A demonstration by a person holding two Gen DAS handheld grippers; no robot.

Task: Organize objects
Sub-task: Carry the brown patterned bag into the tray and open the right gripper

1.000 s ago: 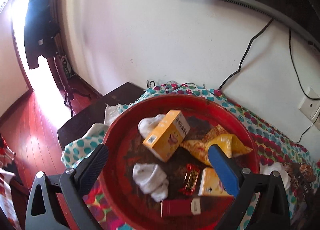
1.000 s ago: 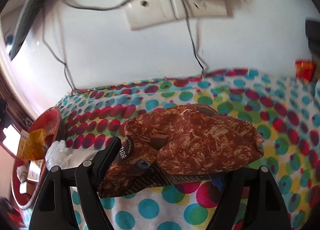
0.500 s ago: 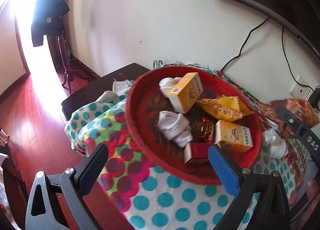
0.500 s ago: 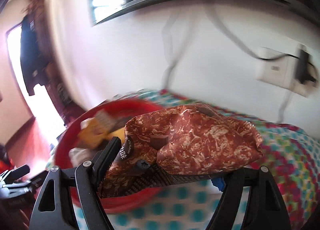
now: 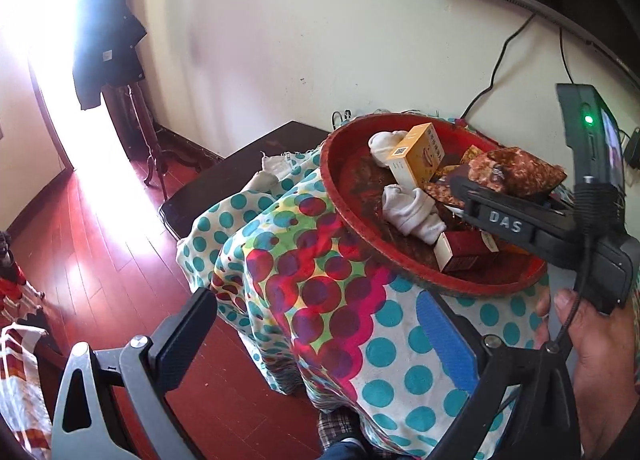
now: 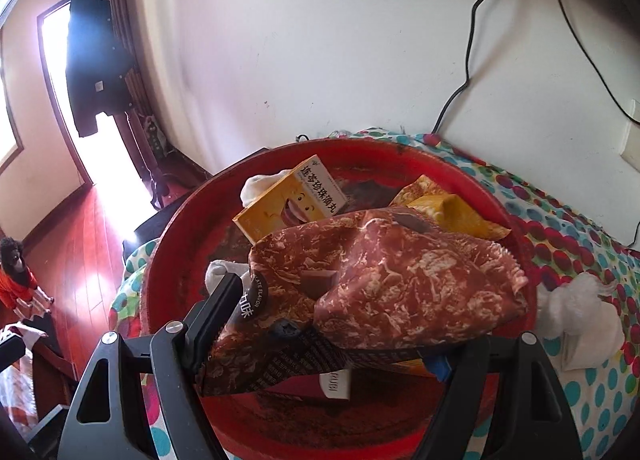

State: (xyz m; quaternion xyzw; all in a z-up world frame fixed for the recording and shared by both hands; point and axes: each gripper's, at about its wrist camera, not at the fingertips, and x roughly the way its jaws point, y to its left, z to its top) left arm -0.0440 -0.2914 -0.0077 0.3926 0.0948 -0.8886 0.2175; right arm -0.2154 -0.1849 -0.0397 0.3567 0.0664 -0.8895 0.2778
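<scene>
While our left wrist view showed the left tongs point(image 5: 316, 334) spread wide and empty above the desk's dotted cloth point(image 5: 320, 284), we saw the right wrist view alone reveal the right tongs point(image 6: 336, 324) clenched on the brown snack bag point(image 6: 384, 284) over the red tray point(image 6: 176, 260).

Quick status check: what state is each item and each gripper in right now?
Left gripper: open, empty, off the table's edge.
Right gripper: shut on brown bag, over the tray.
Brown bag: held, not yet released.
Red tray: on the dotted cloth, holding items.
Yellow box: tilted in the tray.
Socks: bunched in the tray.
Red box: flat in the tray.
</scene>
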